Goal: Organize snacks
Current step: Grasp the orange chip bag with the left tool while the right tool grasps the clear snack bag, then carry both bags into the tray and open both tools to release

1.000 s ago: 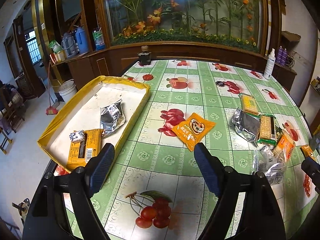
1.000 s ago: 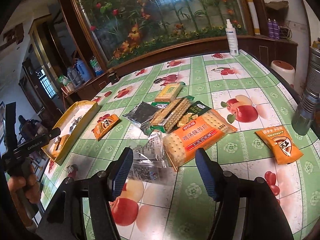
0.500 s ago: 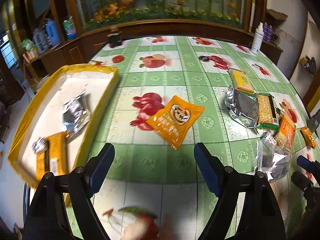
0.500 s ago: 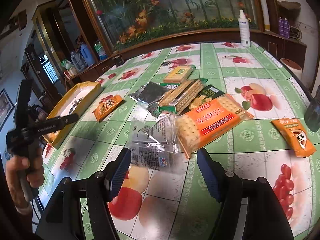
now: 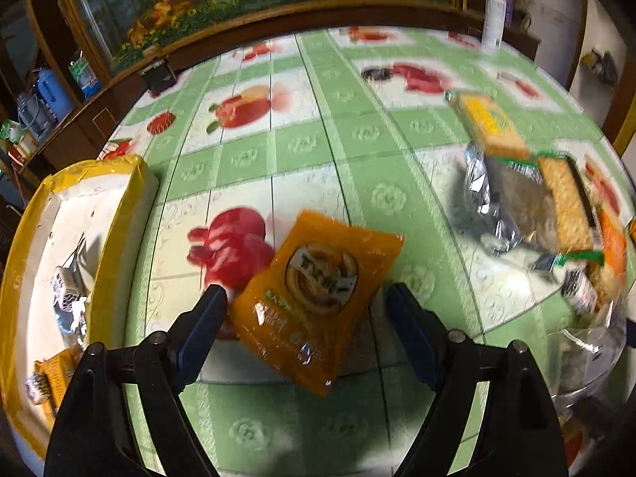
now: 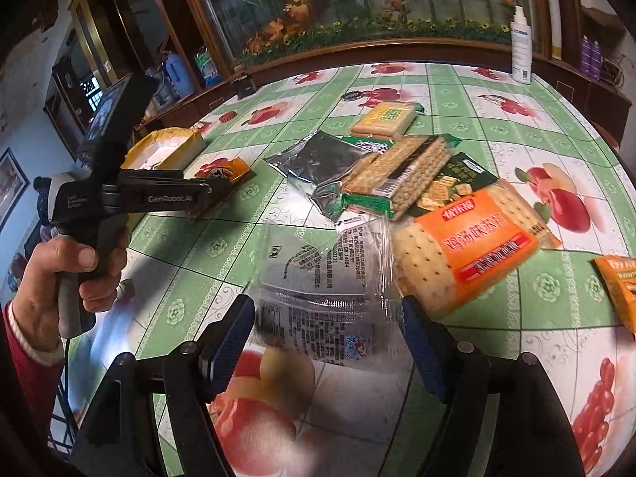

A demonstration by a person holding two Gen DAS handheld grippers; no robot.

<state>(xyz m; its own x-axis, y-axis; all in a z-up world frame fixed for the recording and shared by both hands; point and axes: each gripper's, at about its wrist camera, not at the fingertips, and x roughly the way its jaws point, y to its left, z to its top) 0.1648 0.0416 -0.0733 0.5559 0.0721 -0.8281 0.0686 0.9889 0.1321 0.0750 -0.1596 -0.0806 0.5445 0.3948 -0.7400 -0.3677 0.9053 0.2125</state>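
From the left wrist view, the left gripper stands spread wide over the orange snack packet, which lies flat on the green fruit-print tablecloth with its lower half between the two blue pads, neither pad pressing on it. Only this view looks down into the yellow-rimmed tray, left of the packet at the table's edge, where a silver wrapper and an orange box lie on its white floor. Between the packet and the tray runs a bare strip of cloth; beyond the packet the cloth is open up to the wooden cabinet edge. Right of the packet, well apart, sit a silver foil bag and a yellow cracker pack, blurred. The right wrist view shows what the first cannot: a hand in a red sleeve gripping the left gripper's handle, that gripper reaching toward the orange snack packet near the tray. Here the right gripper has its jaws opening, with a clear plastic wrapper lying between the pads and not pinched. Right of the wrapper, touching it, rests a large orange cracker pack; behind it lie a green-ended biscuit pack and the foil bag. Another orange packet sits near the right table edge. Nearer than the wrapper the cloth is bare.
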